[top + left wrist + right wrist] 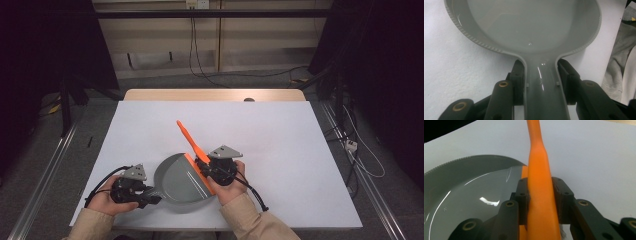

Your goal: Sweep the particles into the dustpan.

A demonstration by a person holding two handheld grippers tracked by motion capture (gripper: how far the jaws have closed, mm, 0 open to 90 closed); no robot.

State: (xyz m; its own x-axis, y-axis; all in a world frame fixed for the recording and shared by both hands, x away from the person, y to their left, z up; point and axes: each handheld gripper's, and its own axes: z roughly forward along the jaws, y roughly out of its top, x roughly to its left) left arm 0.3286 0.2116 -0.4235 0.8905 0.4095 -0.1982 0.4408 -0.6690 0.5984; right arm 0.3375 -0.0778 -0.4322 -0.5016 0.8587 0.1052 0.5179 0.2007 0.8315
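A grey dustpan lies on the white table near its front edge, its orange lip turned to the right. My left gripper is shut on the dustpan's grey handle, with a jaw pad on each side of it. An orange hand brush stands at the pan's lip, its handle slanting up and away to the far left. My right gripper is shut on the brush handle, both pads pressed to its sides. In the right gripper view the dustpan bowl sits to the left of the brush.
The white table top stretches wide behind and to the right of the pan. A wooden edge runs along the table's far side. Cables lie on the floor beyond it, and metal rails flank the table.
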